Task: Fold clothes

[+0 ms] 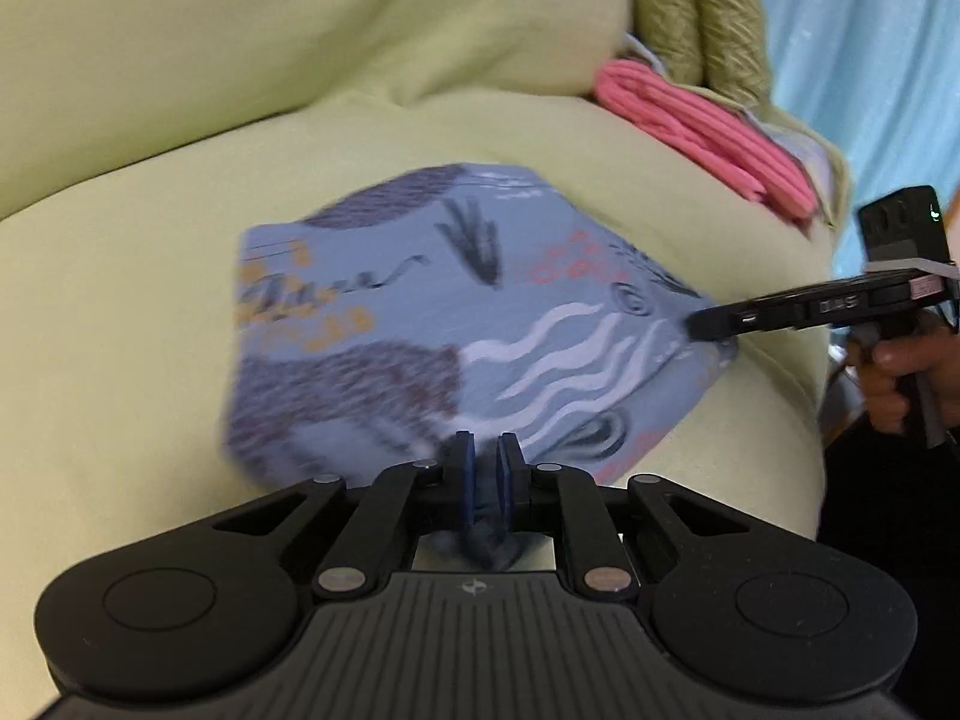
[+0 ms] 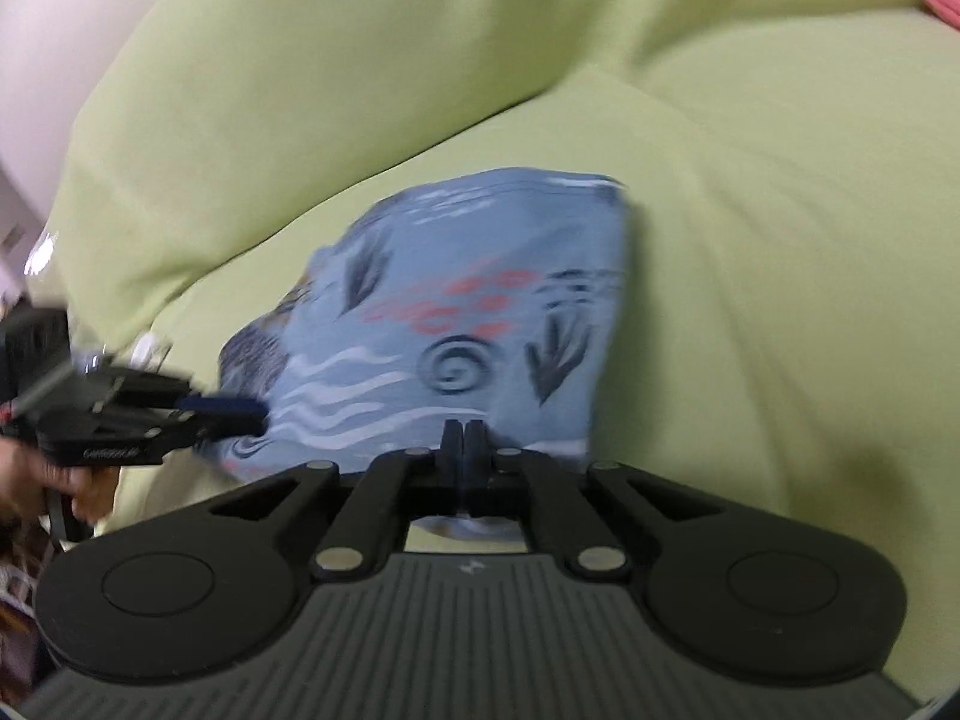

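A blue-grey patterned garment [image 1: 432, 324] with white waves, dark spirals and orange marks lies partly folded on a light green sofa seat [image 1: 150, 300]. My left gripper [image 1: 485, 450] is shut on the garment's near edge, with cloth bunched between its blue pads. My right gripper [image 2: 463, 438] is shut on another edge of the same garment [image 2: 474, 312]. The right gripper also shows in the left wrist view [image 1: 708, 321], pinching the garment's right corner. The left gripper shows in the right wrist view [image 2: 240, 411] at the garment's left corner. Both frames are blurred.
A folded pink garment [image 1: 702, 132] lies at the back right of the seat, beside an olive knitted cushion [image 1: 696, 18]. The green sofa back [image 2: 390, 60] rises behind the seat. A light blue curtain [image 1: 870, 48] hangs at the far right.
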Tool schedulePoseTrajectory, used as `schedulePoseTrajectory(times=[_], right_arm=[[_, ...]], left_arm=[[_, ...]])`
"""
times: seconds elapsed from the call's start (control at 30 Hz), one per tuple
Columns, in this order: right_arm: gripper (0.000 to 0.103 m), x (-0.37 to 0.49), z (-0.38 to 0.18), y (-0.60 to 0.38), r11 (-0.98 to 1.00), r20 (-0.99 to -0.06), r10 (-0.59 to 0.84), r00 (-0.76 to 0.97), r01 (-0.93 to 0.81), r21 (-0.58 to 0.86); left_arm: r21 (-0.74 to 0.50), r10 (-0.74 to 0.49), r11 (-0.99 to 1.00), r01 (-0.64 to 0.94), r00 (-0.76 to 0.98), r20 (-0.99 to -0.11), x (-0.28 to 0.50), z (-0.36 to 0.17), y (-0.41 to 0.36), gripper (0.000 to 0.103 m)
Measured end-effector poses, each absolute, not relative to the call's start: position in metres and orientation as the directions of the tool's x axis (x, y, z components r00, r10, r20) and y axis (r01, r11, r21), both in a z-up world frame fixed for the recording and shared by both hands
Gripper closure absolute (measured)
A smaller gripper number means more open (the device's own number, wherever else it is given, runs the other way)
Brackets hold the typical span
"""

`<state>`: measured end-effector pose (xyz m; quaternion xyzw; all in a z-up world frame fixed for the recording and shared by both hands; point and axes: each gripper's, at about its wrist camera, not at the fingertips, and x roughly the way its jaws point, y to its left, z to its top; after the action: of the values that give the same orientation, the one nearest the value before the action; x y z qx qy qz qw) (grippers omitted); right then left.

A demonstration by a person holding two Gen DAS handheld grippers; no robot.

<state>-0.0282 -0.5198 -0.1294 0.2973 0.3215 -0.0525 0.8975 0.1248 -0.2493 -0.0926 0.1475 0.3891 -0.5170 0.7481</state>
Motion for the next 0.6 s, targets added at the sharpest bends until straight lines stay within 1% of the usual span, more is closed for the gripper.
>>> schedulePoseTrajectory(times=[0.03,0.07,0.1,0.13,0.2,0.23,0.27,0.3,0.33,0.4,0.43,0.47,0.53,0.6], right_arm=[[0.103,-0.031,-0.127,-0.523,0.820,-0.624,0.071,0.778,0.310,0.481],[0.095,-0.034,-0.124,-0.524,0.830,-0.646,0.024,0.763,0.345,0.439],[0.080,-0.038,-0.122,-0.524,0.830,-0.645,0.007,0.764,0.355,0.429],[0.077,-0.042,-0.120,-0.524,0.829,-0.639,-0.003,0.769,0.360,0.429],[0.076,-0.050,-0.116,-0.525,0.825,-0.626,-0.022,0.779,0.368,0.429],[0.075,-0.055,-0.114,-0.525,0.823,-0.620,-0.032,0.784,0.372,0.429],[0.071,-0.058,-0.114,-0.524,0.823,-0.619,-0.033,0.785,0.373,0.429],[0.069,-0.060,-0.115,-0.522,0.823,-0.619,-0.033,0.785,0.372,0.429],[0.069,-0.063,-0.116,-0.521,0.823,-0.619,-0.032,0.785,0.372,0.429],[0.069,-0.071,-0.122,-0.525,0.788,-0.610,0.003,0.792,0.374,0.490],[0.069,-0.072,-0.128,-0.528,0.758,-0.597,0.022,0.802,0.376,0.533],[0.068,-0.076,-0.133,-0.533,0.726,-0.578,0.047,0.814,0.369,0.580],[0.068,-0.081,-0.143,-0.543,0.671,-0.541,0.098,0.835,0.346,0.656],[0.063,-0.079,-0.152,-0.556,0.639,-0.514,0.151,0.845,0.313,0.702]], left_arm=[[-0.165,-0.650,0.429,0.888,0.177,-0.739,0.125,-0.090,-0.246,0.088],[-0.149,-0.642,0.436,0.887,0.191,-0.742,0.125,-0.088,-0.242,0.088],[-0.136,-0.638,0.441,0.887,0.203,-0.743,0.125,-0.085,-0.239,0.088],[-0.127,-0.639,0.442,0.888,0.213,-0.740,0.125,-0.082,-0.237,0.088],[-0.114,-0.656,0.430,0.896,0.223,-0.721,0.122,-0.072,-0.239,0.087],[-0.108,-0.667,0.421,0.900,0.226,-0.710,0.119,-0.067,-0.241,0.085],[-0.099,-0.679,0.401,0.911,0.223,-0.700,0.115,-0.062,-0.246,0.081],[-0.086,-0.692,0.370,0.925,0.213,-0.690,0.109,-0.057,-0.255,0.079],[-0.073,-0.704,0.339,0.938,0.202,-0.681,0.103,-0.053,-0.263,0.076],[-0.045,-0.724,0.262,0.964,0.165,-0.670,0.091,-0.047,-0.286,0.071],[-0.034,-0.728,0.224,0.974,0.144,-0.670,0.085,-0.047,-0.300,0.065],[-0.025,-0.728,0.190,0.982,0.123,-0.674,0.080,-0.048,-0.314,0.062],[-0.014,-0.722,0.129,0.992,0.084,-0.687,0.071,-0.053,-0.340,0.062],[-0.020,-0.703,0.093,0.995,0.052,-0.709,0.068,-0.063,-0.362,0.062]])
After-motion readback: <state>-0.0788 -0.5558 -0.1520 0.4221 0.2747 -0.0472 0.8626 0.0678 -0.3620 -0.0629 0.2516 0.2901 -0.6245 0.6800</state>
